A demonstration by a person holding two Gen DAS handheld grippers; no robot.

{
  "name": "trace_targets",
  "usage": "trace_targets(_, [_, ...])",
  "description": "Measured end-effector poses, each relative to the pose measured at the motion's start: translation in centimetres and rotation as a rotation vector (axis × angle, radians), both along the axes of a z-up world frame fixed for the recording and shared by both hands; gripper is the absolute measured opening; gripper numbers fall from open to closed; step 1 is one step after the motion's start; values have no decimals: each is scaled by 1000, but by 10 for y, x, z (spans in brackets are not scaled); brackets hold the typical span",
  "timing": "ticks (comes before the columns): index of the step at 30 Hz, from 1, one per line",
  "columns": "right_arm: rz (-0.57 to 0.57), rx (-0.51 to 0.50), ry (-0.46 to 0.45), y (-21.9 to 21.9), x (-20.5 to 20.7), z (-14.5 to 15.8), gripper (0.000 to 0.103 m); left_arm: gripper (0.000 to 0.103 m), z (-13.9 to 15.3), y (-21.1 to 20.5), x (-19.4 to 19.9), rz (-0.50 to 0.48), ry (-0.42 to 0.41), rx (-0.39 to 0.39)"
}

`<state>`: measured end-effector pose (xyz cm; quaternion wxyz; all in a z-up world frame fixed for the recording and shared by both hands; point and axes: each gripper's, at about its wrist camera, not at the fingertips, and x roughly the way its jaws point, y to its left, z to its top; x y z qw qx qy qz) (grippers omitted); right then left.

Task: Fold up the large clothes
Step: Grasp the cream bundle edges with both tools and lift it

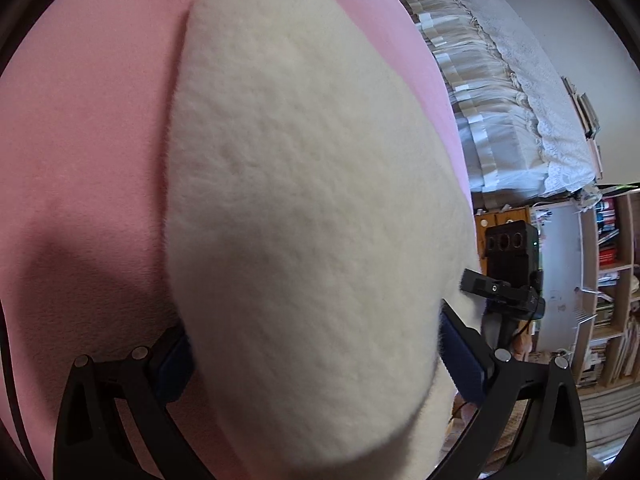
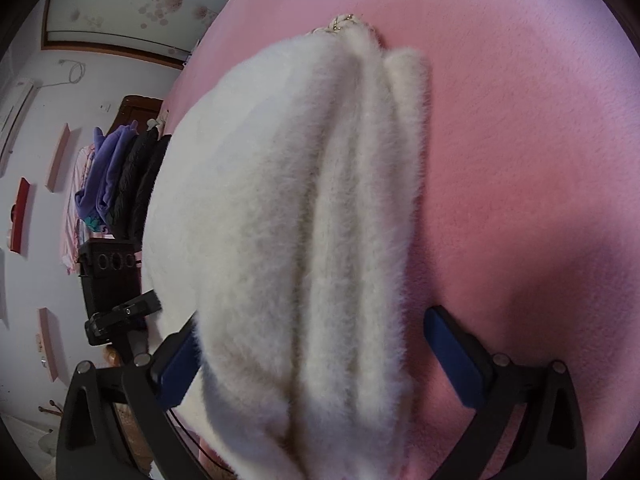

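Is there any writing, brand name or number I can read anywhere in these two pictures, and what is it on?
None can be read.
Books on the shelves, left wrist view: spines show coloured bands, too small and blurred to read.
White fluffy garment and pink blanket: no label or print visible.
Cabinet with flower pattern, right wrist view: decoration only, no words.

Cream-white fluffy garment (image 2: pixel 288 216), unpatterned, gold trim at its far end. Plain pink bed cover (image 1: pixel 88 128). Gripper pads (image 2: pixel 452 364) blue, frames black. Purple clothes (image 2: pixel 108 168) noted behind.
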<state>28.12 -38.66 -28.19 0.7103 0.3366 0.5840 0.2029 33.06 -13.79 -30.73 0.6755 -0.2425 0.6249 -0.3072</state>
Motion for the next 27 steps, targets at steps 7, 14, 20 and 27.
trace_targets(7, [58, -14, -59, 32, 13, -1, 103, 103, -10, -12, 5, -26, 39, -26])
trace_targets(14, [51, -77, -122, 36, 9, 10, 81, 103, -1, -31, 3, -83, -20, 65])
trace_targets(20, [37, -123, -168, 33, 0, 20, 59, 94, 18, -58, -2, -82, -119, 222])
trace_targets(27, [17, -165, -203, 33, -8, 32, 47, 76, 49, -88, -17, -95, -264, 386])
